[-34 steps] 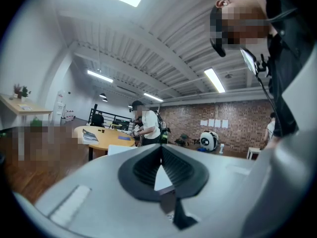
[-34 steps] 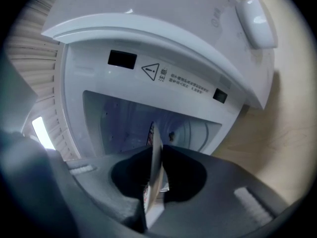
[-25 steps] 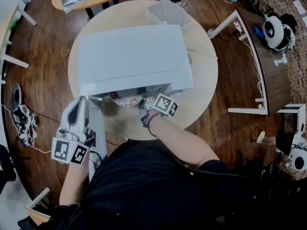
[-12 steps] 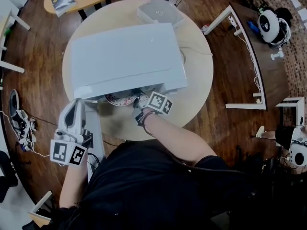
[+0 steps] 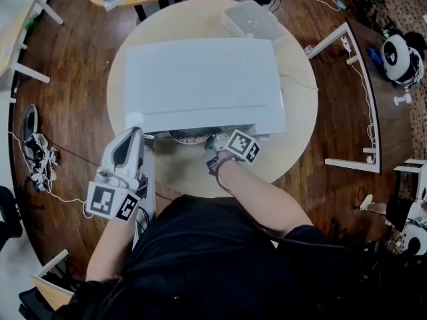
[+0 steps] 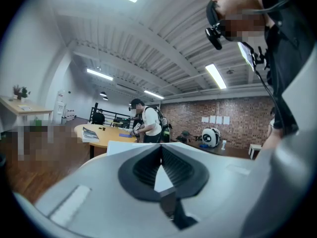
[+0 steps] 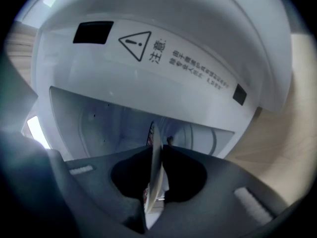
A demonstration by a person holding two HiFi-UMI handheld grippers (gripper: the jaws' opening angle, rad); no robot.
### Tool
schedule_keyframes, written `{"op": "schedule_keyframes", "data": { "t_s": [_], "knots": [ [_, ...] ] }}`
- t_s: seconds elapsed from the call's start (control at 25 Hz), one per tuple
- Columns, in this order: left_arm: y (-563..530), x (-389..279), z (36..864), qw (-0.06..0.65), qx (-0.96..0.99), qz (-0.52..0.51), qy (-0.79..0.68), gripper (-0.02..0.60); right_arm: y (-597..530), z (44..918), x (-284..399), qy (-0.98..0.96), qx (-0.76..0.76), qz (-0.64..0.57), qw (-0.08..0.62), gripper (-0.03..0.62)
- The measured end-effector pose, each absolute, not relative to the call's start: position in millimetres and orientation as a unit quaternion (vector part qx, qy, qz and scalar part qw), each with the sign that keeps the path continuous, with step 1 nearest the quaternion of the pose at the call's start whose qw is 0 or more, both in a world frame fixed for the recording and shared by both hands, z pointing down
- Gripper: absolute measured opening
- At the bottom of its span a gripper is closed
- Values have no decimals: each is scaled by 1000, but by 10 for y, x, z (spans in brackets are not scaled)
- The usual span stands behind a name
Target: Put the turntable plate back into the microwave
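Right gripper view shows the right gripper (image 7: 157,150) pinched tight on the plate (image 7: 152,192) rim, feeding it partway into the microwave (image 7: 163,53) mouth, probably to clear the opening, while the left gripper (image 6: 159,152), closed and empty, hangs aside.

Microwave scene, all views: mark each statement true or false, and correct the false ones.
1. The right gripper is clamped on the edge of the turntable plate. True.
2. The microwave stands on a square table. False: the table is round.
3. The left gripper also grips the turntable plate. False: its jaws are together with nothing between them, and it is off to the side of the microwave.
4. The turntable plate is held at the microwave's open front, edge toward the cavity. True.
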State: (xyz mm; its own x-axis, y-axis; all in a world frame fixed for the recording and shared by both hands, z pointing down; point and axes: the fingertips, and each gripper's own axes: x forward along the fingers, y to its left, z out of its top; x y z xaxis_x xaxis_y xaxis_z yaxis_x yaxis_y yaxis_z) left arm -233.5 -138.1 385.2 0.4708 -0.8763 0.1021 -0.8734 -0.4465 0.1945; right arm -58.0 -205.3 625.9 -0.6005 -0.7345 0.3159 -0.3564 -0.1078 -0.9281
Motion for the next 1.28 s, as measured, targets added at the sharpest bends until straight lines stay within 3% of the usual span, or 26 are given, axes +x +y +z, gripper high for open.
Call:
{"op": "schedule_keyframes", "data": {
  "t_s": [1.28],
  "knots": [
    [-1369, -2393, 3898, 114, 848, 8, -518, 3, -2286, 6419, -645, 621, -467, -604, 180, 29]
  ]
}}
